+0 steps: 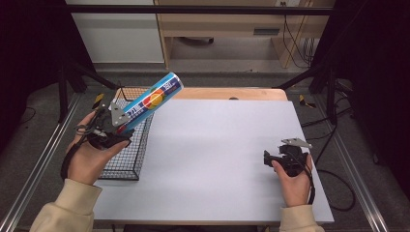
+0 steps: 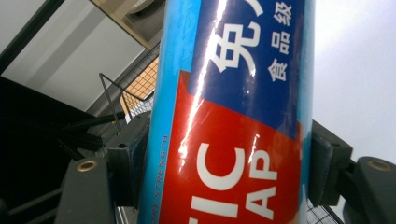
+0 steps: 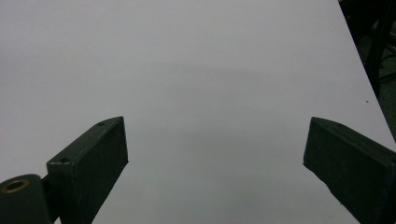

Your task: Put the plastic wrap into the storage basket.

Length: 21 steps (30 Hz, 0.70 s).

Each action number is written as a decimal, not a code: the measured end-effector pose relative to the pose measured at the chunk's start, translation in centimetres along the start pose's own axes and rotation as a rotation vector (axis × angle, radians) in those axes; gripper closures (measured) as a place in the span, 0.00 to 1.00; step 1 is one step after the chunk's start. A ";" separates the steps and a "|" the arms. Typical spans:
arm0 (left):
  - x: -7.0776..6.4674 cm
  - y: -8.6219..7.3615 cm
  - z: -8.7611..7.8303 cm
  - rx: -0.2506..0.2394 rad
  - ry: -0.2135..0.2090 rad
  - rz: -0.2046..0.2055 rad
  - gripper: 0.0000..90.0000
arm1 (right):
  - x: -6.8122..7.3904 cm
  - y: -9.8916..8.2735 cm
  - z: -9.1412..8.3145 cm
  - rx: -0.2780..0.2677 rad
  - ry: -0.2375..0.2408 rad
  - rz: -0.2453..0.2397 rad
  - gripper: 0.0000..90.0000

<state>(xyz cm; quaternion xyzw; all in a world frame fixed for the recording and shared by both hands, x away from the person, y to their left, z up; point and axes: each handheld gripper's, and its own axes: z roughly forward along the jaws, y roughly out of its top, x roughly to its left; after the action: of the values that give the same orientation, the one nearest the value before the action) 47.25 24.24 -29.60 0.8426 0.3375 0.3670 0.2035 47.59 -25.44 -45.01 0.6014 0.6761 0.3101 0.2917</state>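
1. High view: we see the left gripper (image 1: pixel 117 126) clamping a blue plastic-wrap box (image 1: pixel 151 101) above the wire basket (image 1: pixel 126 157).
2. Its long axis points toward 2 o'clock.
3. Our right gripper (image 3: pixel 215 149) gapes wide over the table (image 3: pixel 210 70).

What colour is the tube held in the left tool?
Light blue cylindrical tube with dark blue and red label panels, white lettering; clearest in the left gripper view.

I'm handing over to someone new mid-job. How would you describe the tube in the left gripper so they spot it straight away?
Start at the white table and go to the black wire basket on its left edge. Above the basket, the left gripper clamps a long blue tube near its lower end, tilted up and to the right. It is the one brightly coloured item: glossy blue with a red label and white lettering.
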 end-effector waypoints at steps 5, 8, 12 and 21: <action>0.2 -0.3 0.0 0.015 0.010 -0.033 0.33 | 0.1 0.0 0.0 0.003 0.001 0.001 0.07; 0.2 -0.5 0.1 0.033 0.017 -0.056 0.33 | 0.0 0.0 0.0 0.000 0.000 -0.002 0.07; 0.3 -0.7 0.1 0.049 0.027 -0.067 0.33 | 0.1 0.0 0.0 0.003 0.002 0.003 0.07; 0.7 -1.8 0.5 0.069 0.029 -0.101 0.34 | 0.1 0.0 -0.1 0.003 0.003 0.003 0.08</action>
<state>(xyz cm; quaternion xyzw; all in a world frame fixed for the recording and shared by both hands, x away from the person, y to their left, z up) 47.22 25.98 -30.64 0.8256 0.3948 0.3569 0.1876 47.53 -25.36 -44.99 0.6024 0.6761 0.3104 0.2892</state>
